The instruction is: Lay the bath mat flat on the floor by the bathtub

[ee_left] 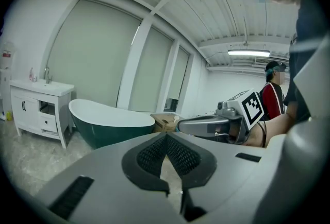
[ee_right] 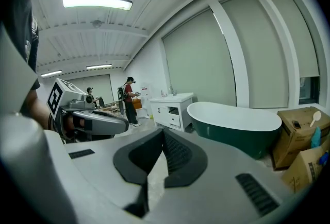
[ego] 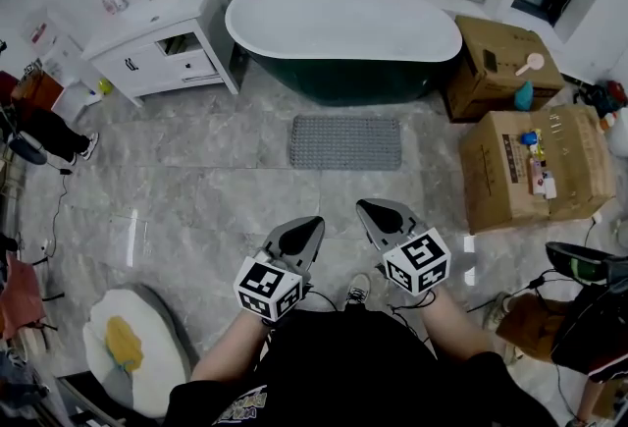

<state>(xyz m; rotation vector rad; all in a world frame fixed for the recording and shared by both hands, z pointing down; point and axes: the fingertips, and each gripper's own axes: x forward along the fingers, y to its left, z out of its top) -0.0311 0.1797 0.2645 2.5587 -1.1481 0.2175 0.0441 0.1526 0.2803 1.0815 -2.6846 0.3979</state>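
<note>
The grey bath mat [ego: 344,142] lies flat on the marble floor just in front of the dark green bathtub [ego: 343,27]. Both grippers hang close to my body, well short of the mat and apart from it. The left gripper [ego: 312,223] is shut with nothing in it, and its jaws meet at the tip [ee_left: 166,138]. Beside it, the right gripper [ego: 365,207] is likewise shut and empty [ee_right: 164,133]. Both point toward the tub [ee_left: 103,120] [ee_right: 232,120]. The mat is hidden in both gripper views.
A white vanity [ego: 162,32] stands left of the tub. Cardboard boxes [ego: 535,170] with small items on top sit at the right. A white and yellow rug [ego: 128,346] lies at lower left. People stand at the left edge and lower right [ego: 589,317].
</note>
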